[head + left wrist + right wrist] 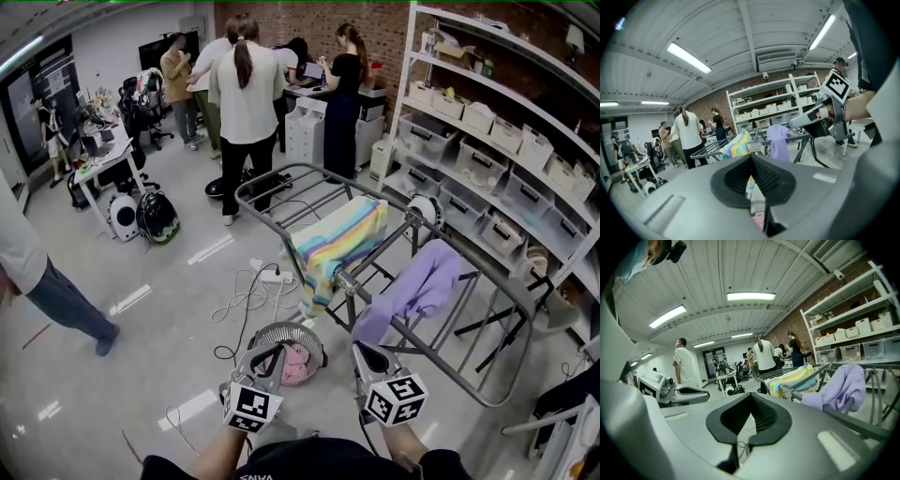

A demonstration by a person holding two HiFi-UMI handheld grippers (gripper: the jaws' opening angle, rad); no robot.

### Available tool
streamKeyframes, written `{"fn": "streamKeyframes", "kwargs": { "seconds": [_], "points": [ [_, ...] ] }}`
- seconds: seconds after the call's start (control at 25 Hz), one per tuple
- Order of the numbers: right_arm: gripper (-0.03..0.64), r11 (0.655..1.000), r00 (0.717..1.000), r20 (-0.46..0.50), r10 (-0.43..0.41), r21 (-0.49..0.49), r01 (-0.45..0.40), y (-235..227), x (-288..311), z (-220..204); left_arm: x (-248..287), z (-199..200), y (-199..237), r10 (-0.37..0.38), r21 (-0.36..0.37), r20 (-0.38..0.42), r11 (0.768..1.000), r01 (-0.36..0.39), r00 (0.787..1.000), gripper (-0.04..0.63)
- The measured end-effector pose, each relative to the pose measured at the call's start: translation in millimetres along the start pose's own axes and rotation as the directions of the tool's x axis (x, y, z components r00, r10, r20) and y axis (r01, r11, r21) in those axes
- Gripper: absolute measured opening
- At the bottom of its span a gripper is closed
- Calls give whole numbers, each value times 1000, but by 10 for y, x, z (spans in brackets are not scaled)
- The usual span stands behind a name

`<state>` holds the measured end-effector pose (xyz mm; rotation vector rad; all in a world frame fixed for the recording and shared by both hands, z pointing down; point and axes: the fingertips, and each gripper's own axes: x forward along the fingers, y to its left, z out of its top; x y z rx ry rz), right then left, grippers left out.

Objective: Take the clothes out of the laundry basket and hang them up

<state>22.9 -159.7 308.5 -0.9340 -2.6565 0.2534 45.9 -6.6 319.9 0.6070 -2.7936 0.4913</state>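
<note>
Laundry basket (287, 325), pink garment (298, 362) inside

An open-plan lab or office workspace. A tall white metal shelving rack (487, 94) loaded with clear plastic storage bins (483, 161) stands by a red brick wall (281, 19). Several standing people (246, 94) gather at a cluttered white worktop (314, 89). White cables (246, 295) trail across the glossy grey floor (169, 319) beneath long ceiling strip lights (751, 296).
</note>
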Motion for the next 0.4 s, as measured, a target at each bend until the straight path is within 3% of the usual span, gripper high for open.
{"fn": "streamKeyframes", "kwargs": {
  "seconds": [0.4],
  "points": [
    [5,1000,1000,6,9,-1,-9,23,7,164,11,129,-10,-2,-13,3,1000,2,1000,2]
  ]
}}
